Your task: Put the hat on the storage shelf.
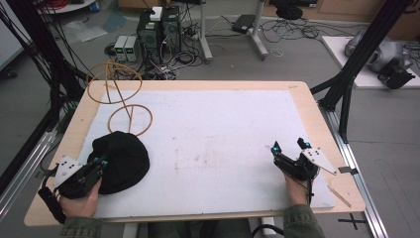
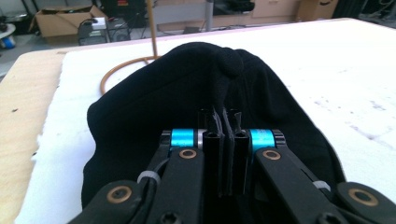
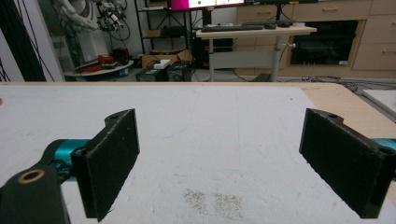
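Observation:
A black knit cap [image 1: 124,158] lies on the white mat [image 1: 223,124] at the front left. My left gripper [image 1: 101,161] is at the cap's near edge; in the left gripper view its jaws [image 2: 224,114] are shut on a pinched fold of the black cap [image 2: 187,79]. Just behind the cap stands a tan wire stand [image 1: 115,87] with a ring on top and a ring base, also seen as the stand [image 2: 152,28] beyond the cap. My right gripper [image 1: 289,145] rests near the front right of the mat, open, with bare mat between its pads [image 3: 112,158].
The wooden table [image 1: 317,114] carries the mat. Black frame posts [image 1: 346,74] rise at both sides. Computer boxes [image 1: 158,29] and cables sit on the floor behind the table. A small stained patch [image 3: 215,203] marks the mat in front of the right gripper.

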`<action>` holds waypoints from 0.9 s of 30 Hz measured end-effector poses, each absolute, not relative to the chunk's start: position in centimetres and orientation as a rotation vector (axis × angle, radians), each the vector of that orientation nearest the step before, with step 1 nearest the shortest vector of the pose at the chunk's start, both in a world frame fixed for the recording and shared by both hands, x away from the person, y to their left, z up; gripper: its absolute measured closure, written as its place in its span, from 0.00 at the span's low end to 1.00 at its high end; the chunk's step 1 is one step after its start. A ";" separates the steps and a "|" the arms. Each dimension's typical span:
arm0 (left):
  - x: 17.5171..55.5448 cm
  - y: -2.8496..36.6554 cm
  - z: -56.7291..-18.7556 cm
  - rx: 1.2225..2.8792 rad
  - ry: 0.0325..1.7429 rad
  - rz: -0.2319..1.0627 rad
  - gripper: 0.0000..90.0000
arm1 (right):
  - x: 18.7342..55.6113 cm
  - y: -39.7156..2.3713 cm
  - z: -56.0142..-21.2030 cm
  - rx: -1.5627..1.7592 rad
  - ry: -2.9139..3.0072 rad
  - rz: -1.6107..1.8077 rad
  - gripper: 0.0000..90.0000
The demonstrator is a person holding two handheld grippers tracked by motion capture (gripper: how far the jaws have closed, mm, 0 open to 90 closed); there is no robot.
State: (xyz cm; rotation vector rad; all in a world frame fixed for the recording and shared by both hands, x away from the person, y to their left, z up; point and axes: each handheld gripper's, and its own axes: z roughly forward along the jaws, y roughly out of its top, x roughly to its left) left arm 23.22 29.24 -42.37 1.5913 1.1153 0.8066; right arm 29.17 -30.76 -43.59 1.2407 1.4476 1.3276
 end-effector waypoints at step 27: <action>22.6 28.2 -40.5 1.541 0.959 0.824 0.97 | 29.2 -30.8 -43.6 1.242 1.448 1.330 0.12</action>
